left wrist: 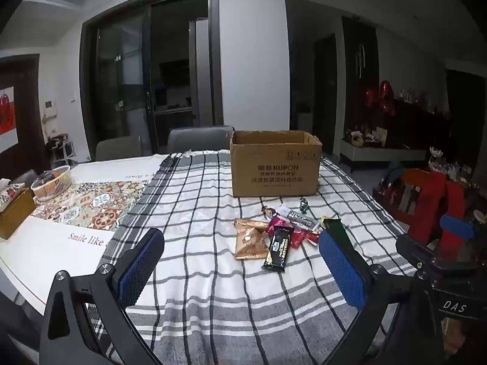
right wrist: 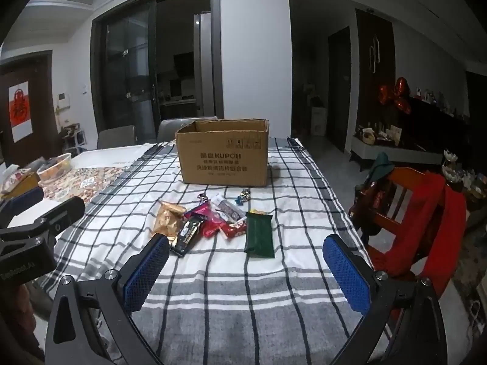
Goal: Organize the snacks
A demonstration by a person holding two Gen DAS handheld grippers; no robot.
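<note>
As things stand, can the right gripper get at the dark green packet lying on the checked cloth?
Probably yes. The right gripper is open and empty, and the dark green packet lies flat just ahead of it, apart from the other snacks, with only bare checked cloth between.

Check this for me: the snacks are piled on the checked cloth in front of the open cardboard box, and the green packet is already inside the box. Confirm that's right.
Not quite. The green packet is not in the cardboard box; it lies flat on the checked cloth, at the right end of the snack pile. The right wrist view shows this. The rest stands.
</note>
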